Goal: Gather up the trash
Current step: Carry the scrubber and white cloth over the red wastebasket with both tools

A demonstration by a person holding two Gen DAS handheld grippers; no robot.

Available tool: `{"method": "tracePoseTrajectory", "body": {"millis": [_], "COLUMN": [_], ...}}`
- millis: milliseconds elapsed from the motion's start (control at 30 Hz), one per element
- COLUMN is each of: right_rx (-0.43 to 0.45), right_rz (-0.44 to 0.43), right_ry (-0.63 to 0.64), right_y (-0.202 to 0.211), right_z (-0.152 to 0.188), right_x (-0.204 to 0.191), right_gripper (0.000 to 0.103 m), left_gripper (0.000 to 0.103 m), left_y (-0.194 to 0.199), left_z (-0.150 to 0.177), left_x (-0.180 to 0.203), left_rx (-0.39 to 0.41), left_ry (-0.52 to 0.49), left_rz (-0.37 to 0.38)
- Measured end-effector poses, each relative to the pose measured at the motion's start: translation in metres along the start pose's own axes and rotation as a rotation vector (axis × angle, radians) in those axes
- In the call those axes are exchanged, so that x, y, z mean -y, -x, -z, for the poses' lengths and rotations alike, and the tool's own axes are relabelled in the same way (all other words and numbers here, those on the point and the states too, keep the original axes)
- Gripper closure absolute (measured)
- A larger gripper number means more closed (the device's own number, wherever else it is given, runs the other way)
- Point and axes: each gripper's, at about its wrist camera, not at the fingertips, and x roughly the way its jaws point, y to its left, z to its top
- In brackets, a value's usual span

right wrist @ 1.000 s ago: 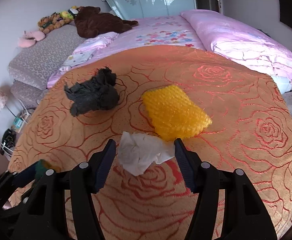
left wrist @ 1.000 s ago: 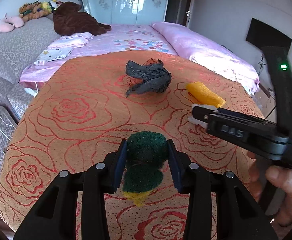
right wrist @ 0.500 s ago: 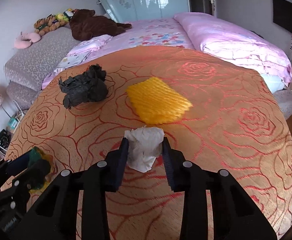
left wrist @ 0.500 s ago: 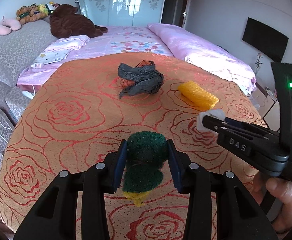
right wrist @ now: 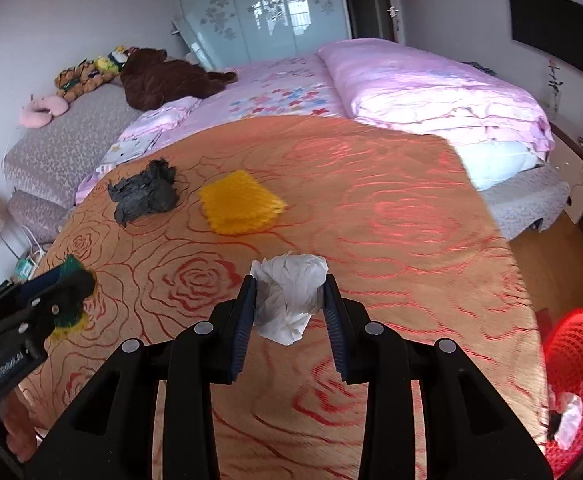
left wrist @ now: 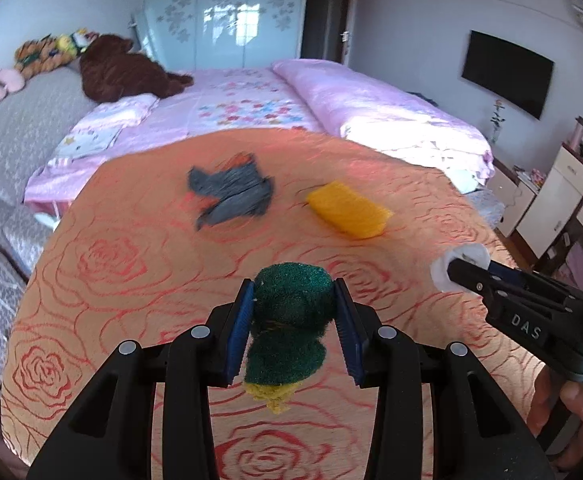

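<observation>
The left gripper (left wrist: 294, 312) has its fingers pressed on a green scouring sponge (left wrist: 289, 320), lifted above the rose-patterned counter (left wrist: 131, 280). The right gripper (right wrist: 290, 308) has just closed its fingers and now pinches a crumpled white tissue (right wrist: 289, 298) clear of the cloth. Farther off on the counter lie a dark crumpled bag (right wrist: 143, 194) at left and a yellow foam piece (right wrist: 239, 204) just right of it. A red basket (right wrist: 575, 364) sits at the near right, below the counter's edge.
</observation>
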Motion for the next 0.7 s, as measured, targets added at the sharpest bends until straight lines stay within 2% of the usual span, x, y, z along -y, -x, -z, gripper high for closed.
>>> {"method": "tracePoseTrajectory", "body": {"millis": [267,700], "right_rx": [0.042,0.095], "right_rz": [0.052,0.122], "right_ry": [-0.047,-0.122], "right_y": [0.037,0.079], "right_z": [0.004,0.009], "right_x": [0.038,0.087], "right_gripper": [0.070,0.070], "left_gripper": [0.065,0.065], "left_y": [0.008,0.010], "left_z": [-0.015,-0.028], "left_x": [0.055,0.104], "left_rx": [0.038,0.052], "left_ry": [-0.109,-0.186], "left_rz": [0.064,0.132]}}
